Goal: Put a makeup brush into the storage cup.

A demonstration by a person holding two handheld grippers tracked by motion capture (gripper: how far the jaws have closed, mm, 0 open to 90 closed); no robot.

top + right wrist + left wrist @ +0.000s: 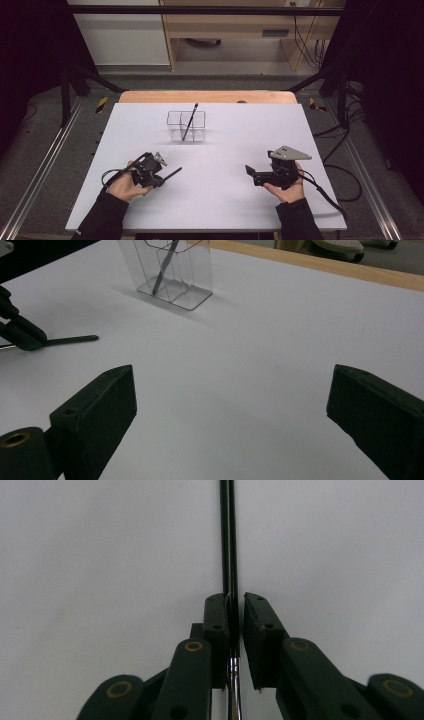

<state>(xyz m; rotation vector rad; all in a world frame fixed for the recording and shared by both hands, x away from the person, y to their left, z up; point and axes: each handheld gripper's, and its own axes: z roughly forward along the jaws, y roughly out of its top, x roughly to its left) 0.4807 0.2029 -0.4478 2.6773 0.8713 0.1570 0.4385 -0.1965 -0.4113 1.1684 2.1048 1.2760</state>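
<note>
The left gripper (161, 180) was clamped on a pen (172, 174) low over the table (225, 200), the right gripper (250, 172) gaped empty, and the likely drop into the holder (186, 126), near-centre, wanted the pen tipped upright first.

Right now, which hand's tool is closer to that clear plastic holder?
Left. The left tool sits just below-left of the clear holder, gripping a pen. The right tool is farther off, lower right.
</note>
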